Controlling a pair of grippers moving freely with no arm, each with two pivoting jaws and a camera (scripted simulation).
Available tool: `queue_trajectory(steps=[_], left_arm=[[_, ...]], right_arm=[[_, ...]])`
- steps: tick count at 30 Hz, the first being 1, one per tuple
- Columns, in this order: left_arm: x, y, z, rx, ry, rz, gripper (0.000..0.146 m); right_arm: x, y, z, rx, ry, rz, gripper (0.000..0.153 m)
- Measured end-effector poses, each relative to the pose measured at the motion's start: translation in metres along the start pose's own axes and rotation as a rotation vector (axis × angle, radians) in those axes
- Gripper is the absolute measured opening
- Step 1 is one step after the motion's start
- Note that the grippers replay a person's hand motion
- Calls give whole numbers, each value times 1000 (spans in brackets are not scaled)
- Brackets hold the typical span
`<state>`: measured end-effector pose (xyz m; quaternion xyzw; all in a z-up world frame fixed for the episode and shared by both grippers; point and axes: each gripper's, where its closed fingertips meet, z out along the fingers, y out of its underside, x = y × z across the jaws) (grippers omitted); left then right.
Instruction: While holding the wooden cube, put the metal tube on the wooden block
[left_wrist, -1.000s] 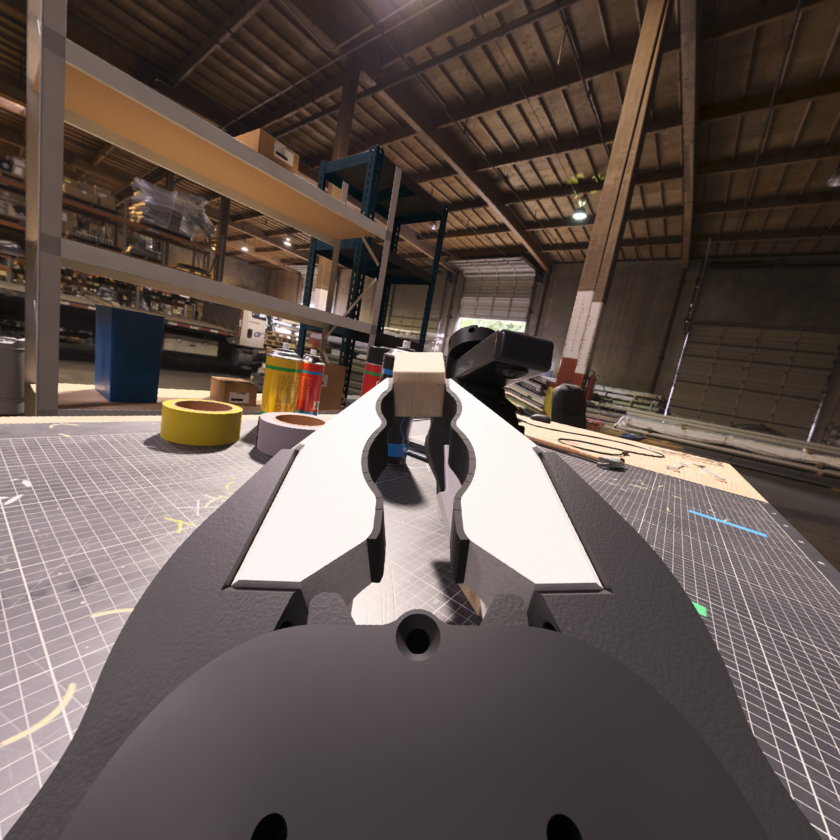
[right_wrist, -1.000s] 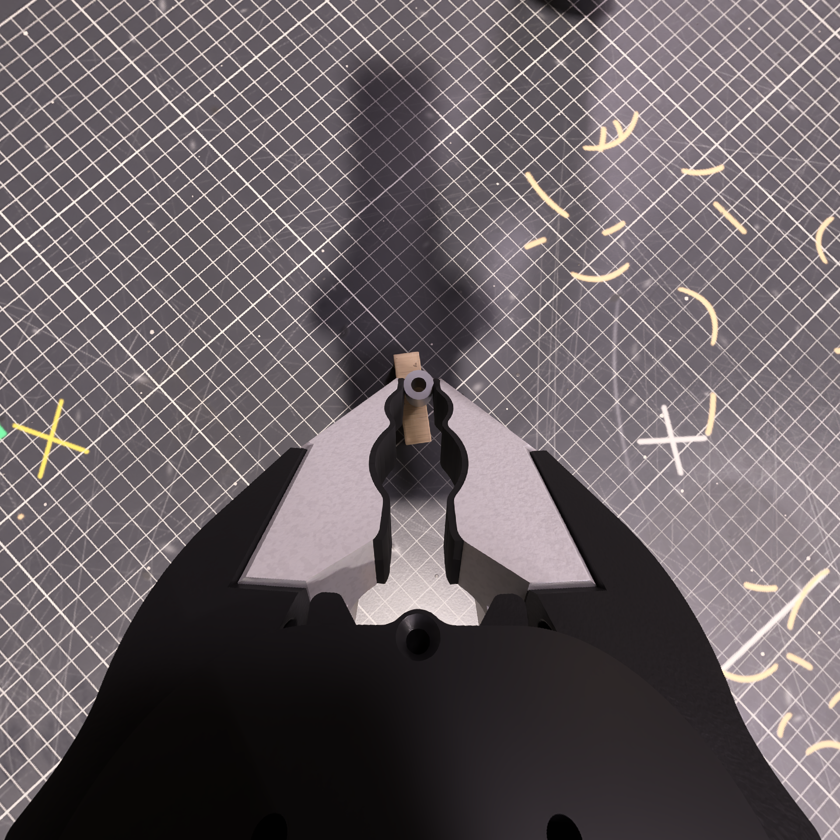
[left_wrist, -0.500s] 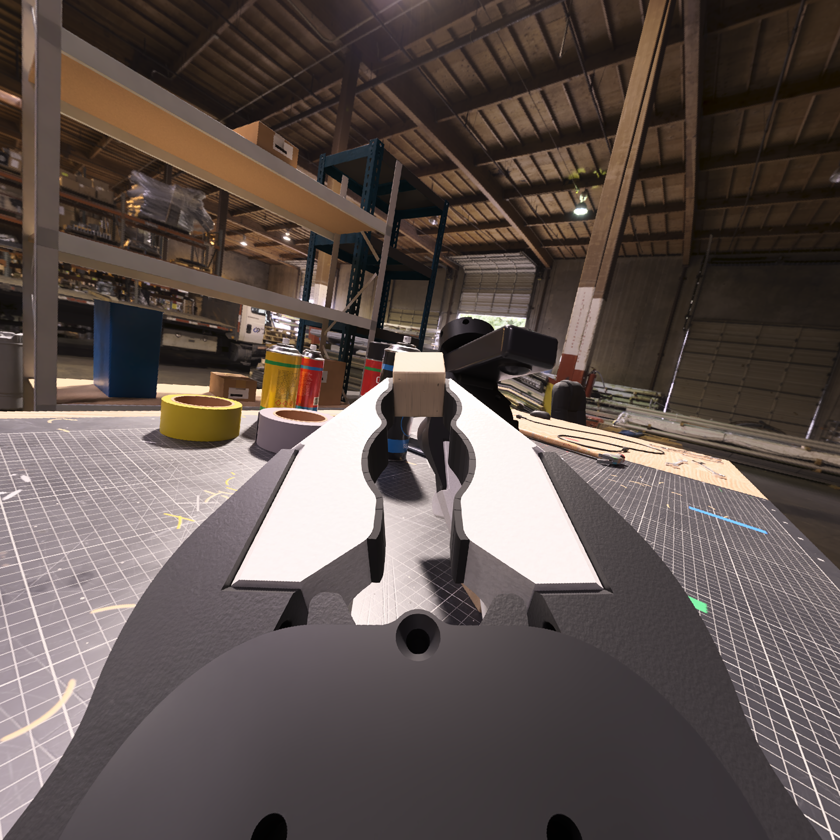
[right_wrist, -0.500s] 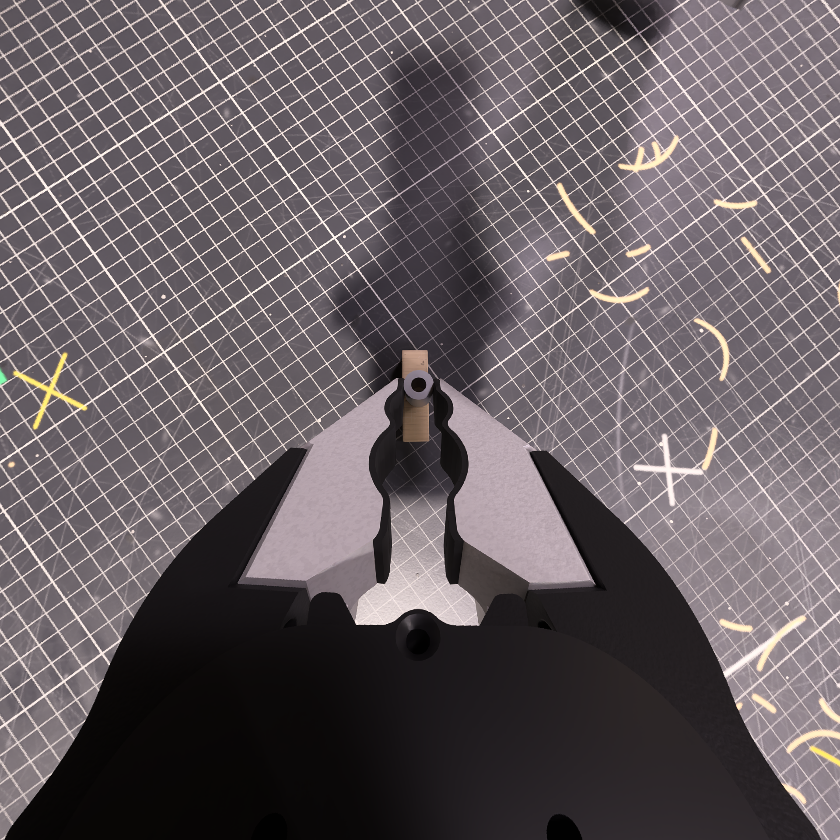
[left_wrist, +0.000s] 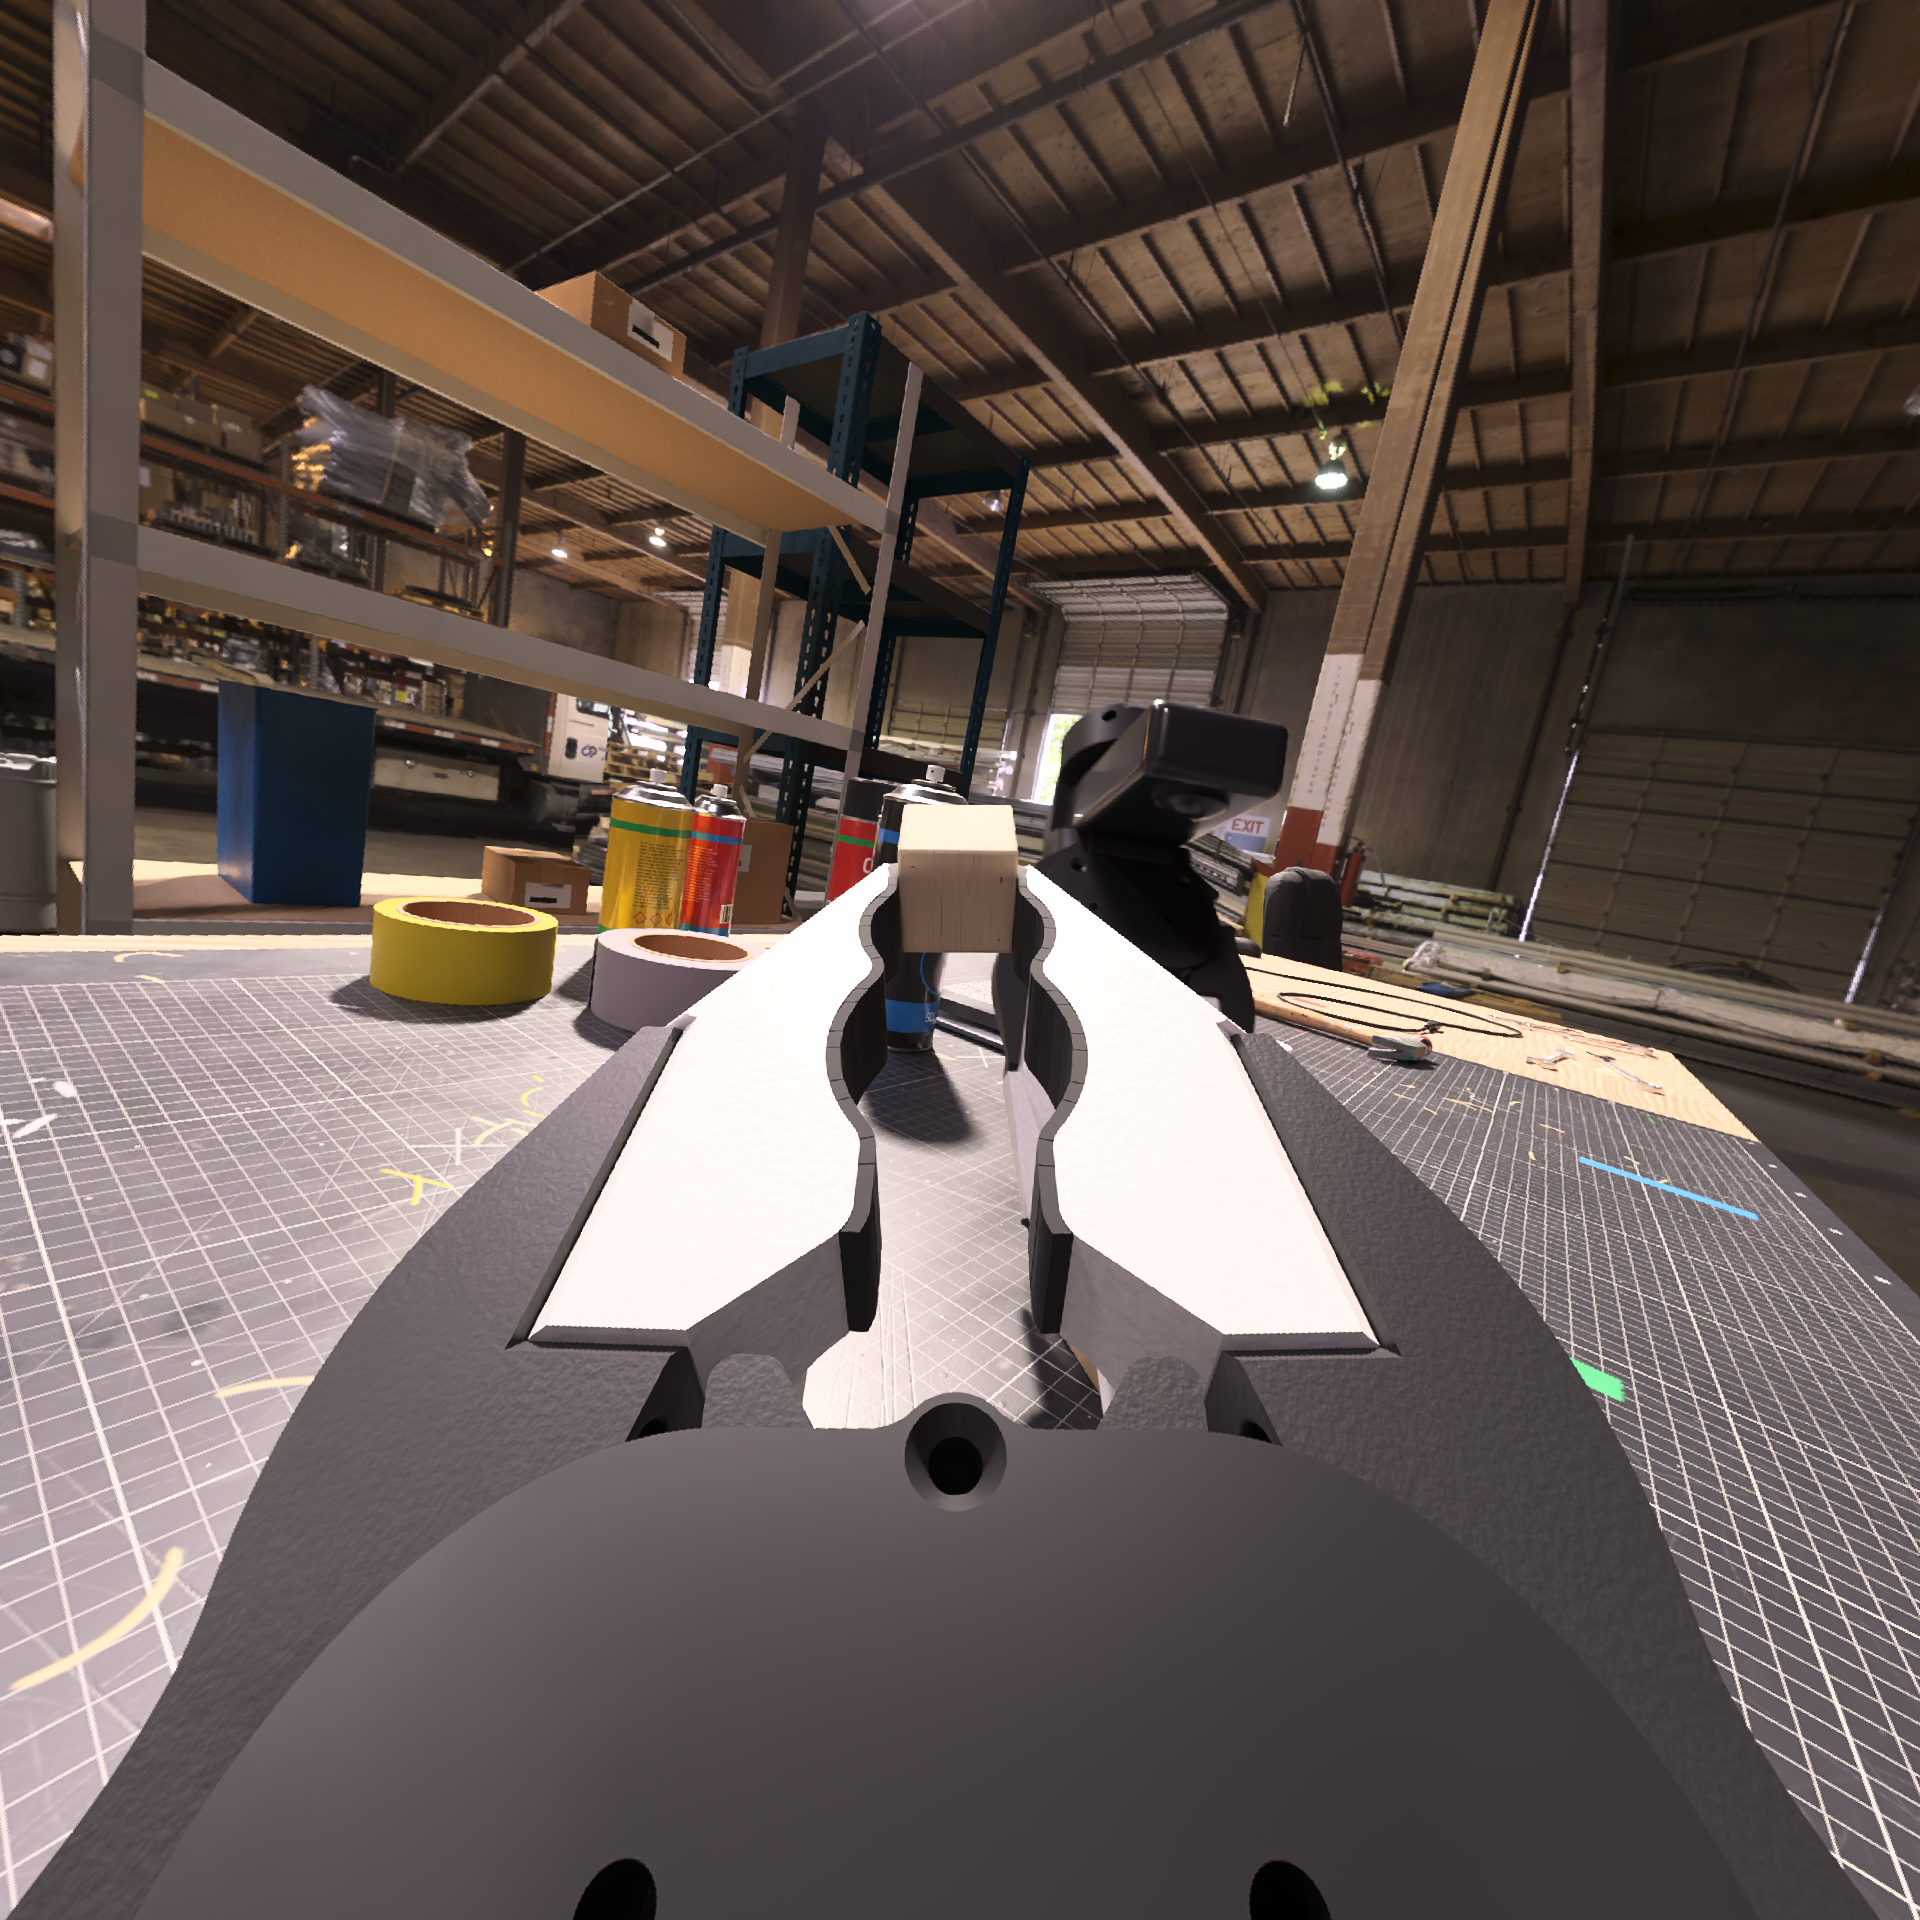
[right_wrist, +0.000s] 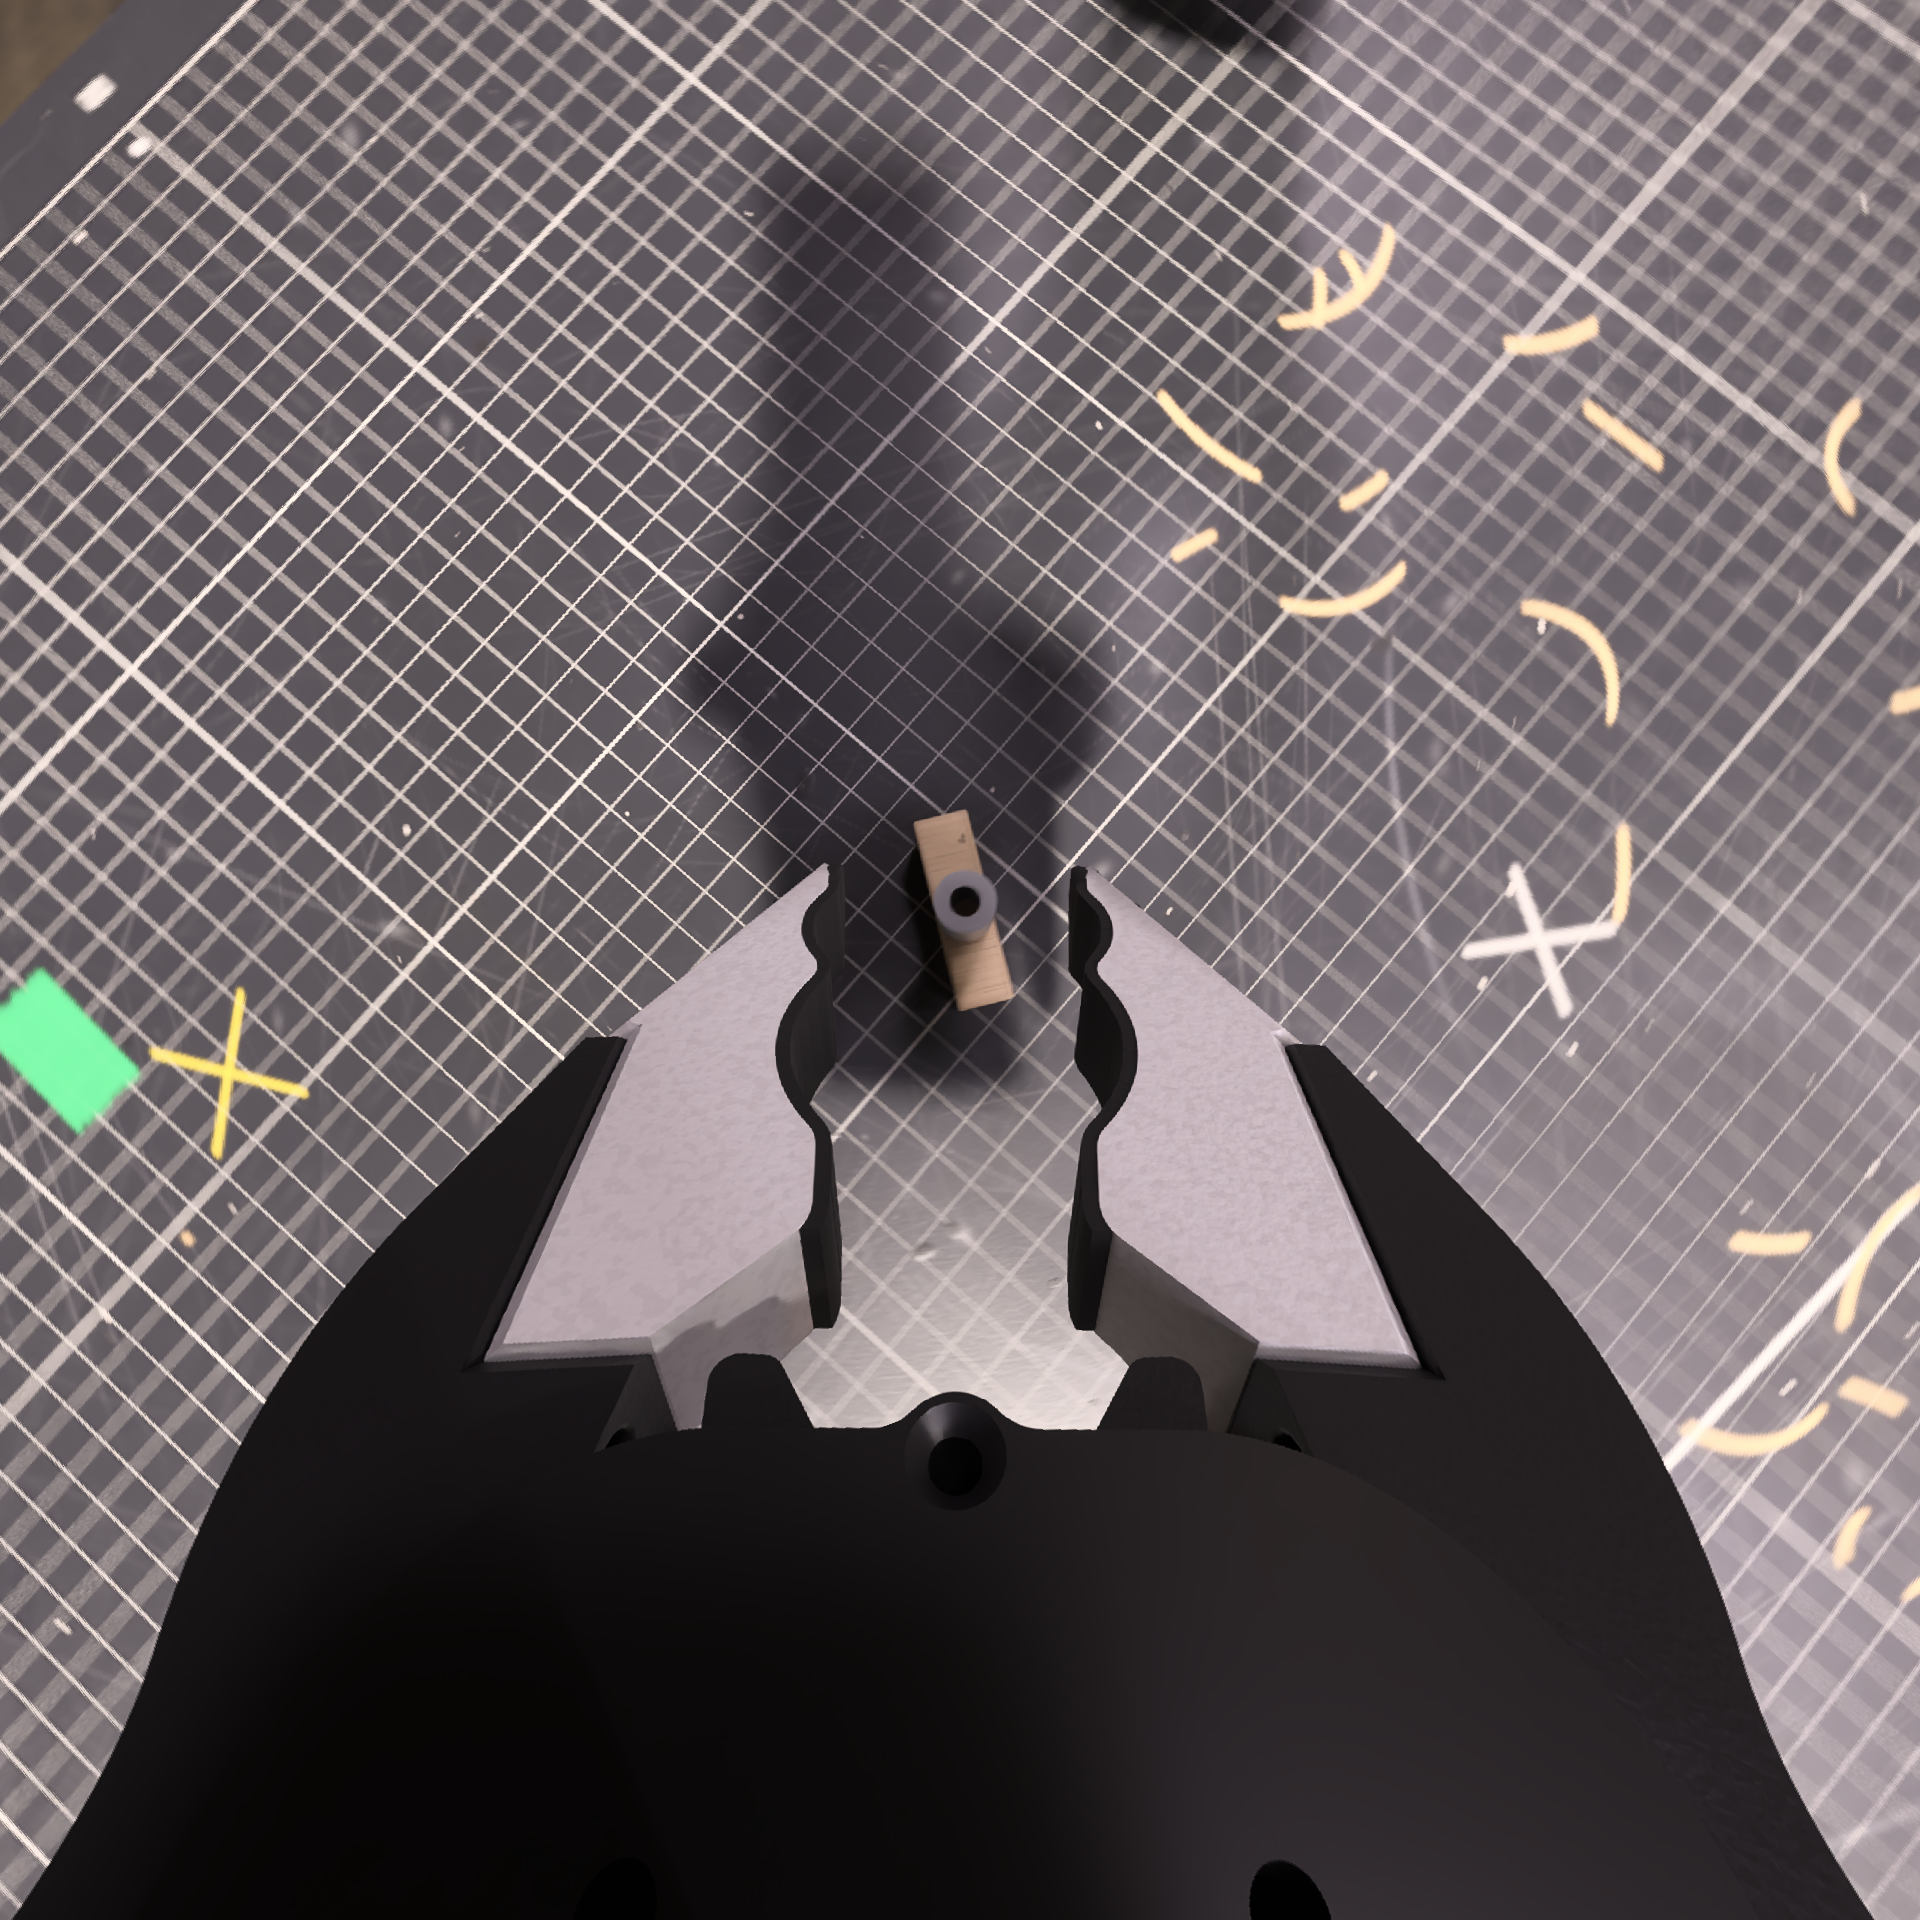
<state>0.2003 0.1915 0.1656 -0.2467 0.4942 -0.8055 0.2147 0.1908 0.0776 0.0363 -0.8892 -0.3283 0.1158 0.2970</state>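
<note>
My left gripper (left_wrist: 956, 883) is shut on a pale wooden cube (left_wrist: 956, 878) and holds it above the cutting mat, level with the table. My right gripper (right_wrist: 954, 894) points straight down and is open, with its jaws spread wide. Below and between its fingertips, the grey metal tube (right_wrist: 964, 902) stands upright on a small flat wooden block (right_wrist: 980, 971) that lies on the mat. The fingers do not touch the tube. The black right gripper also shows in the left wrist view (left_wrist: 1153, 831), just beyond the cube.
A yellow tape roll (left_wrist: 462, 951), a grey tape roll (left_wrist: 675, 971) and several spray cans (left_wrist: 675, 868) stand at the mat's far side. A green tape patch (right_wrist: 62, 1049) and chalk marks lie on the grid mat (right_wrist: 416, 520).
My right gripper has opened and let go of the metal tube, and it has drawn up a little. The tube now stands free on the block. The left gripper still holds the cube.
</note>
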Motion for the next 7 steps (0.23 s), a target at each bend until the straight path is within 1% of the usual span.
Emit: queue_trajectory(steps=[4, 7], left_arm=[[0, 0, 0, 2, 9, -5, 20], [1, 0, 1, 0, 14, -7, 20]], right_arm=[[-4, 6, 4, 21, 123, 148, 41], [-3, 5, 9, 51, 179, 190, 41]])
